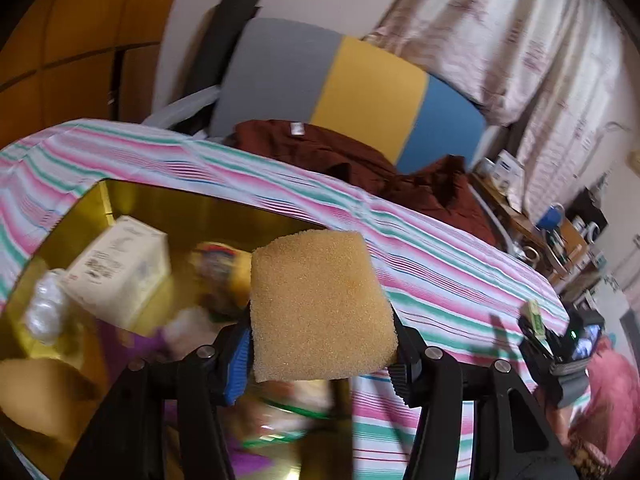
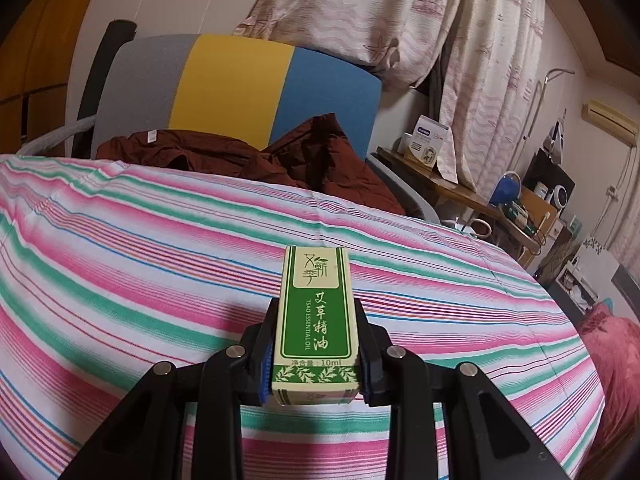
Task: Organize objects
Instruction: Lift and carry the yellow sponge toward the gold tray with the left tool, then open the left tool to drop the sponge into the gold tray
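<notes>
Yellow sponge (image 1: pixel 320 304) pinched in left hand-held gripper (image 1: pixel 320 360): lower gently into gold box (image 1: pixel 200 208); right hand-held gripper (image 2: pixel 314 360) clamping green carton (image 2: pixel 314 320).

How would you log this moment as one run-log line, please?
left gripper: shut on yellow sponge, above gold box | right gripper: shut on essential oil box, over striped sheet

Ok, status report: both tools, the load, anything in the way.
Left tool shut on sponge, above gold box. Right tool shut on essential oil carton, over striped sheet. Nothing blocking either.
</notes>
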Tool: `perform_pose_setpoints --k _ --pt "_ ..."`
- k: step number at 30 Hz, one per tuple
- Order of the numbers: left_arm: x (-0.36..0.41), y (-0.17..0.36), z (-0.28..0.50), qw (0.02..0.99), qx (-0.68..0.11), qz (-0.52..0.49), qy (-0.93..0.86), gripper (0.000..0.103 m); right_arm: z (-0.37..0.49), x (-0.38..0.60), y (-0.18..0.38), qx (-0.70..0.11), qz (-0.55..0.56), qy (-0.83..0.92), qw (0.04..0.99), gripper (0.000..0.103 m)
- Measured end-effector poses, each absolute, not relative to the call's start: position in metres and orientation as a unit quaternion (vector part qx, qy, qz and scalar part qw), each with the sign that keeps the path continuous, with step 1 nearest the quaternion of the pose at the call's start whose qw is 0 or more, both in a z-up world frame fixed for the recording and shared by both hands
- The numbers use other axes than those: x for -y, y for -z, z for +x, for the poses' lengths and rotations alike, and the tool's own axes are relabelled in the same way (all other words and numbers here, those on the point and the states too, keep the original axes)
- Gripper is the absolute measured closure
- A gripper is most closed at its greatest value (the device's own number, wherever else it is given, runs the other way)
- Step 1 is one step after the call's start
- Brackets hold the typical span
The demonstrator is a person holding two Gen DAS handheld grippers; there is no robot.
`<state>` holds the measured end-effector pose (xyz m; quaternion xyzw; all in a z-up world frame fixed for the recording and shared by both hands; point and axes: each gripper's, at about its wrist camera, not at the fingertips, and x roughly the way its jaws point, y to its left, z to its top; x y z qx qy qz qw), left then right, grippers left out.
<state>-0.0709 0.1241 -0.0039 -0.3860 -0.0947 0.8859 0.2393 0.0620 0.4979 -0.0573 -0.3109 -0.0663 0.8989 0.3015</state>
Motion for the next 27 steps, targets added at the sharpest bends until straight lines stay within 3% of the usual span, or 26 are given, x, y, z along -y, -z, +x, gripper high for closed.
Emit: perform_pose_setpoints --k 14,21,27 --pt "-0.078 0.044 -0.146 0.222 0.153 -0.505 -0.820 0.046 0.056 -0.482 0.063 0.113 -0.321 -0.890 0.302 0.073" --pt "-0.064 0.050 -0.166 0.180 0.144 -0.526 -0.818 0.044 0.054 -0.477 0.065 0.125 -0.323 -0.888 0.301 0.073" --pt "-0.060 0.049 -0.161 0.165 0.124 -0.516 -0.832 0.019 0.055 -0.476 0.064 0.127 -0.320 -0.889 0.302 0.073"
